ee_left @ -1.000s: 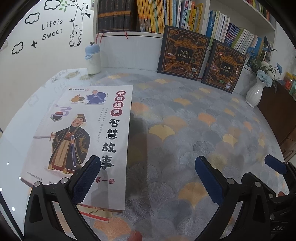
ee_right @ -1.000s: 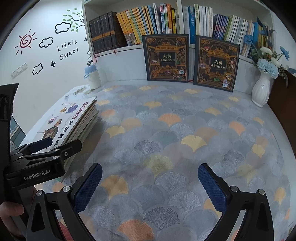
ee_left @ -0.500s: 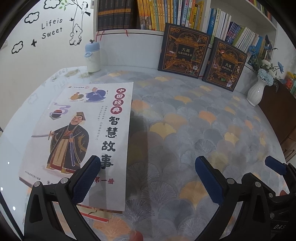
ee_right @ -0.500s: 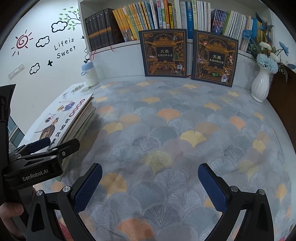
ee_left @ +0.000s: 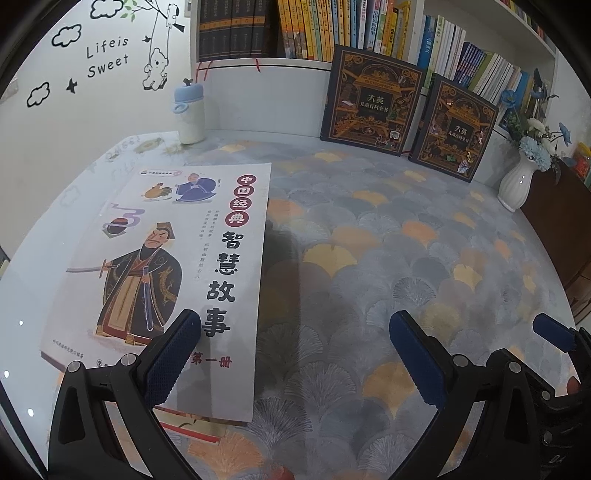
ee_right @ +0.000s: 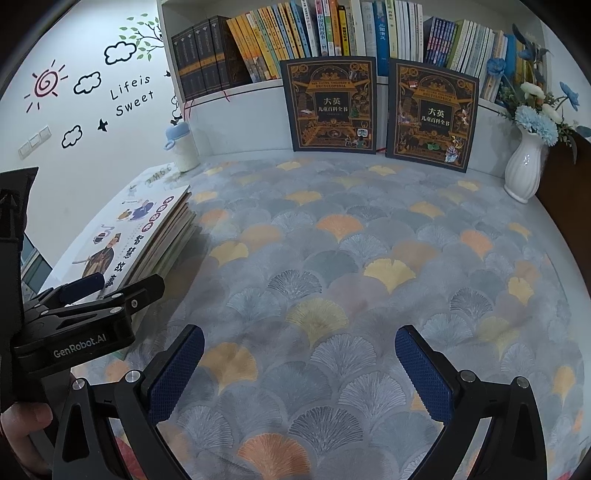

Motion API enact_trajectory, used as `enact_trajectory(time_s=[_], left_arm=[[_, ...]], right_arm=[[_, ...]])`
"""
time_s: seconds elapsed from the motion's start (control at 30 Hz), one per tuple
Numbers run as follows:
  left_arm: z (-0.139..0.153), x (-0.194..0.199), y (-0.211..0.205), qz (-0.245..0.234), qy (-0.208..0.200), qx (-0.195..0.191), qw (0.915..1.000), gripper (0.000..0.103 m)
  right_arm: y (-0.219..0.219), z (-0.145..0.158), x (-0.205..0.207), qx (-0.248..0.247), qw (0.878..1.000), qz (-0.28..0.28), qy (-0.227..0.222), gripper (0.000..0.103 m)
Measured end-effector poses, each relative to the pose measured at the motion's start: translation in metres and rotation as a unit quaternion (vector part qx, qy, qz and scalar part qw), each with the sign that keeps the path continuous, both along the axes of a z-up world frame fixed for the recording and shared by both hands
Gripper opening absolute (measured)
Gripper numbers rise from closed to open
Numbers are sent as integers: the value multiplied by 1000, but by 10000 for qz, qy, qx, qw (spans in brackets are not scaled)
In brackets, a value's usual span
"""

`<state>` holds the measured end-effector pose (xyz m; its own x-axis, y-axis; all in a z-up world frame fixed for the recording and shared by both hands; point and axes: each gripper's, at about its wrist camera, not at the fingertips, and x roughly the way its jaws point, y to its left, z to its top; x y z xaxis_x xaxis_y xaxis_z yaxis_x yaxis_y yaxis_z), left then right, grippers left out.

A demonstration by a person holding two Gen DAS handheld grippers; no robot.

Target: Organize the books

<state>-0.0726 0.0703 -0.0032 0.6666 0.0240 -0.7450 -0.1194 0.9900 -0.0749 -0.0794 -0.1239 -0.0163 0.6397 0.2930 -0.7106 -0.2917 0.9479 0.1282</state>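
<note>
White wall (ee_right: 92, 155) with black cloud and "Lifeis Sweet" decals closes the left side, and a bookshelf (ee_right: 332, 33) packed with upright spines runs along the back. Below it a broad worktop (ee_right: 351, 258) lies under a cloth printed with grey, yellow and orange ginkgo fans. On the worktop's left part sits a stack of books (ee_right: 155, 236), flat, its right edge facing the open cloth; the top book (ee_left: 177, 266) shows a white cover with a robed figure holding a sword and large Chinese characters, and an orange-edged book peeks out beneath its near corner. Two dark encyclopedia volumes lean upright against the shelf base at the back: the left volume (ee_right: 330, 107) and the right volume (ee_right: 432, 116), just beside one another. A white vase (ee_right: 524, 166) holding blue and white flowers stands at the far right, near the right volume. A small white bottle (ee_left: 190, 110) with a blue cap stands in the back left corner, well apart from the stack.

The left gripper (ee_left: 295, 354) hangs over the near end of the stack, fingers spread wide and empty, its left finger above the top cover. The right gripper (ee_right: 299, 373) hovers over bare cloth, fingers likewise wide apart, holding nothing. A hand (ee_right: 22, 424) grasps the left gripper's body
</note>
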Motion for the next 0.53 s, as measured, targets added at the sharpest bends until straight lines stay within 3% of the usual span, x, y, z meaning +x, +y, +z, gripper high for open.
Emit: enact_trajectory(time_s=[0.53], left_arm=[[10, -14, -25, -136, -303, 682, 9971, 102]], right_arm=[[-2, 4, -8, 165, 9999, 34, -1, 103]])
